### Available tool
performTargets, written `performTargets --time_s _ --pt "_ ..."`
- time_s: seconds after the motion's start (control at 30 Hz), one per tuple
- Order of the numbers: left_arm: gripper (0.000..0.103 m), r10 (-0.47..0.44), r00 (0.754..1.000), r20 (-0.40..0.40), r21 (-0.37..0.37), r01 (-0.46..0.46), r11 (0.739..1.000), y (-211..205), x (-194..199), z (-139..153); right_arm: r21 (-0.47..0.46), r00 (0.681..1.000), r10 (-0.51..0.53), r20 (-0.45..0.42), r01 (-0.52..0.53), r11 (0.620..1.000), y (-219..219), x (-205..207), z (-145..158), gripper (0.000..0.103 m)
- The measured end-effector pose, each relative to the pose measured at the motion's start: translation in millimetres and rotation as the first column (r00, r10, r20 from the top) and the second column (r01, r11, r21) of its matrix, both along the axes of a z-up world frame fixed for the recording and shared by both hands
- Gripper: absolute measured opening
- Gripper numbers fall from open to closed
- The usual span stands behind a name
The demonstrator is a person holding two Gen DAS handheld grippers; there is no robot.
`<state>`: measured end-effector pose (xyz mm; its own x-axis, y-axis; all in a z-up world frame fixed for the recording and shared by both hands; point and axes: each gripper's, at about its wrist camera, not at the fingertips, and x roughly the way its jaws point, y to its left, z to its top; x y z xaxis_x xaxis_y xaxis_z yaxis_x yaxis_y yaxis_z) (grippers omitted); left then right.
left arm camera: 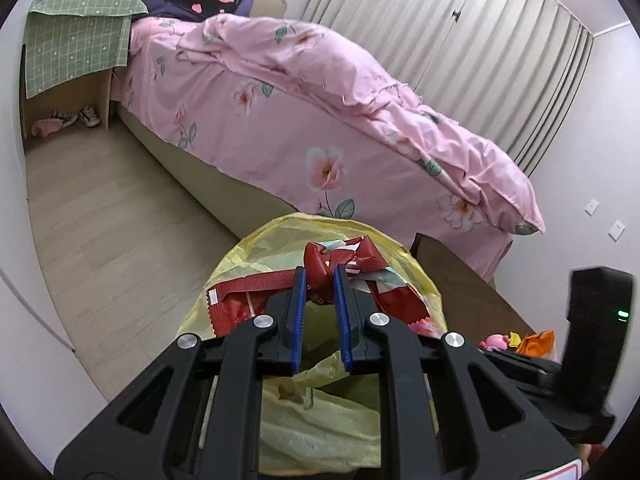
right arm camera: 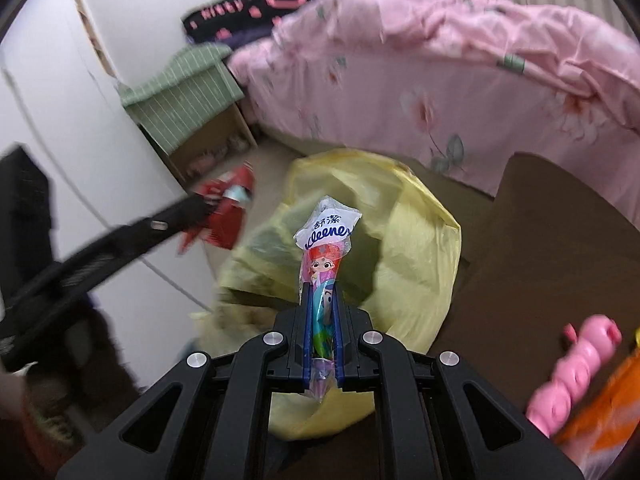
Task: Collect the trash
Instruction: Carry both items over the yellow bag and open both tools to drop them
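Observation:
My left gripper (left arm camera: 320, 276) is shut on a crumpled red snack wrapper (left arm camera: 348, 260) and holds it over the open mouth of a yellow trash bag (left arm camera: 276, 240). The same gripper and the red wrapper (right arm camera: 224, 216) show blurred at the left of the right wrist view. My right gripper (right arm camera: 321, 292) is shut on a Kleenex tissue packet (right arm camera: 326, 240) with a cartoon girl on it, held upright just above the yellow bag (right arm camera: 420, 248).
A brown table (right arm camera: 552, 240) stands right of the bag, with a pink toy (right arm camera: 576, 364) and an orange wrapper (right arm camera: 608, 412) on it. A bed with a pink floral duvet (left arm camera: 304, 100) lies behind. A green-covered nightstand (left arm camera: 72, 56) stands at the far left on the wood floor (left arm camera: 100, 220).

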<state>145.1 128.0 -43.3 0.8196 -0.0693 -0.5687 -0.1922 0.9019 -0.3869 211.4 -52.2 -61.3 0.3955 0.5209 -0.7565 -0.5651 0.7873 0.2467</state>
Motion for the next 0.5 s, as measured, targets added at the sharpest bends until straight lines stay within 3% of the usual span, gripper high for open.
performTargets --time_s 0.17,0.4,0.47,0.5 --pt "0.014 -0.035 0.996 -0.077 -0.030 0.033 0.999 -2 25 -28 -0.065 0.999 -0.031 0.018 0.033 0.997 -4 23 -17 0.009" --pt "0.014 -0.100 0.988 -0.116 -0.126 0.085 0.988 0 41 -46 -0.010 0.999 -0.008 0.032 0.008 1.000 -18 23 -19 0.010" --pt "0.024 -0.110 0.989 -0.102 -0.152 0.093 0.984 1 40 -41 0.023 1.000 0.005 0.011 -0.005 1.000 -19 21 -17 0.011" --pt "0.033 -0.102 0.991 -0.092 -0.165 0.085 0.983 3 37 -37 0.027 1.000 0.010 0.002 -0.010 1.000 -18 20 -16 0.020"
